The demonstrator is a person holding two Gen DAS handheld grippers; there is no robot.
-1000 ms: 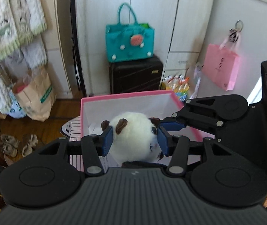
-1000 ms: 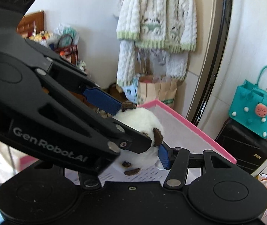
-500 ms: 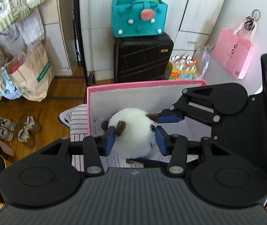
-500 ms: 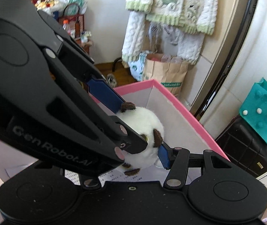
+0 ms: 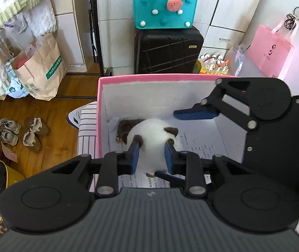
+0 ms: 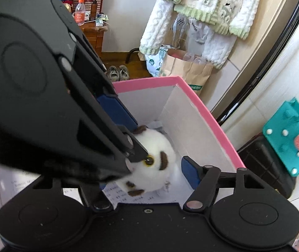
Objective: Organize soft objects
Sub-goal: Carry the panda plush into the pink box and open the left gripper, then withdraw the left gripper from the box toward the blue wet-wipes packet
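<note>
Your left hand-held gripper [image 5: 151, 156], jaws just closing, squeezes the white plush toy [image 5: 156, 138] on the pink box [image 5: 128, 77] floor, while the right hand-held gripper [image 6: 149, 153] has just opened clear of it; next, release and withdraw.

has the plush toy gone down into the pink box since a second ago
Yes. The plush toy was level with the pink box rim a second ago; now it sits low inside, by the paper on the floor. The left gripper jaws have just been closing on it.
</note>
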